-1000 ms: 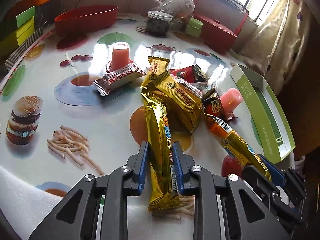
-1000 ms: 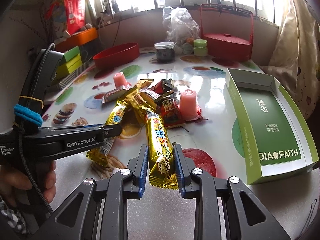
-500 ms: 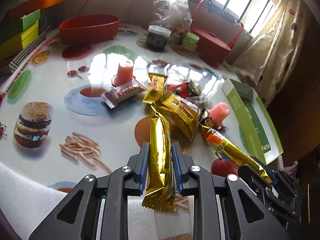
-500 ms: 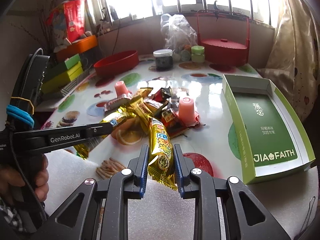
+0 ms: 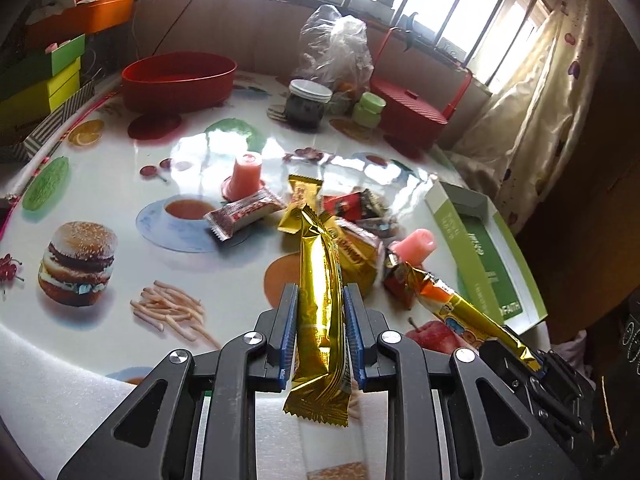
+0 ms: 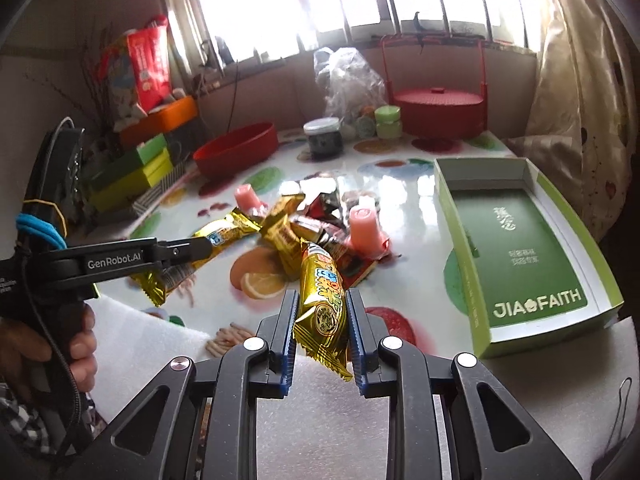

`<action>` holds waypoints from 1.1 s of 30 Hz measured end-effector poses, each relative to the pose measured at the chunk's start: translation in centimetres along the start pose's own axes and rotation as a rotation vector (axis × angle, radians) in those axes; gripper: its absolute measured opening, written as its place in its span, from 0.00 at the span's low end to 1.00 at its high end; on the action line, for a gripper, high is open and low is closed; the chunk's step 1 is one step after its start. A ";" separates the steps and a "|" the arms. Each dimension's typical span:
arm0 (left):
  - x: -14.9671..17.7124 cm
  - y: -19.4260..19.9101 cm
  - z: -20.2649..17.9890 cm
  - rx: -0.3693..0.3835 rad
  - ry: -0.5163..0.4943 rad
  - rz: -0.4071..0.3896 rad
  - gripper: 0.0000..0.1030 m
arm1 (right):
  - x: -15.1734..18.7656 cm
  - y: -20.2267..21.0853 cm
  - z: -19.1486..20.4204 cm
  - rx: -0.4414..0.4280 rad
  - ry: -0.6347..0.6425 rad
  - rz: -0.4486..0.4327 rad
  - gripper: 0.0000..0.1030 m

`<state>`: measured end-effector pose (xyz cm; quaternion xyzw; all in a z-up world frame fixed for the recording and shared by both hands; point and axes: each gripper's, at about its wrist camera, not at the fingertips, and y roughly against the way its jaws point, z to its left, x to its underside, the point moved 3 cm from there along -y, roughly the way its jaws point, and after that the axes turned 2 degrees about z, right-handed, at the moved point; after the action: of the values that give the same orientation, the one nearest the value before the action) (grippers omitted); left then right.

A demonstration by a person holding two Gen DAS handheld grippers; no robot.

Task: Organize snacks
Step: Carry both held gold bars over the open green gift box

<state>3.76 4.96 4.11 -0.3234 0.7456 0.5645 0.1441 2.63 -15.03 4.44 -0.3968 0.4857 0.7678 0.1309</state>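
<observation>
My left gripper (image 5: 319, 312) is shut on a long gold snack bar (image 5: 320, 280) and holds it above the table; it also shows in the right wrist view (image 6: 224, 236). My right gripper (image 6: 322, 312) is shut on a second gold snack bar (image 6: 322, 296), also lifted; it shows in the left wrist view (image 5: 460, 308). A pile of wrapped snacks (image 5: 352, 236) lies mid-table with two pink jelly cups (image 5: 246, 172) (image 5: 414, 244). An open green box (image 6: 516, 240) lies empty at the right.
A red oval bowl (image 5: 178, 80), a dark jar (image 5: 307, 104), a green tub (image 5: 370, 109), a red lidded basket (image 5: 414, 114) and a plastic bag (image 5: 338, 52) stand at the back. Stacked coloured boxes (image 5: 40, 80) are at the left. White foam (image 6: 320, 412) lies at the near edge.
Both grippers have lifted their gold bars off the table and pulled back from the pile. The left bar has tilted up, showing its plain gold back.
</observation>
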 end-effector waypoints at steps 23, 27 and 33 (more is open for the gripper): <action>-2.0 -1.5 -9.7 0.196 -0.158 0.001 0.23 | -1.7 4.3 -6.0 0.153 -0.108 -0.127 0.21; -2.0 -2.3 -11.3 0.217 -0.179 0.014 0.23 | -1.8 4.9 -7.4 0.183 -0.125 -0.136 0.21; -2.3 -3.9 -13.8 0.250 -0.200 0.039 0.23 | -1.9 5.3 -9.7 0.241 -0.155 -0.134 0.21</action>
<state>10.11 -7.84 6.94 -0.2304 0.7981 0.4996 0.2456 5.44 -25.55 7.10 -0.3493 0.5352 0.7217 0.2658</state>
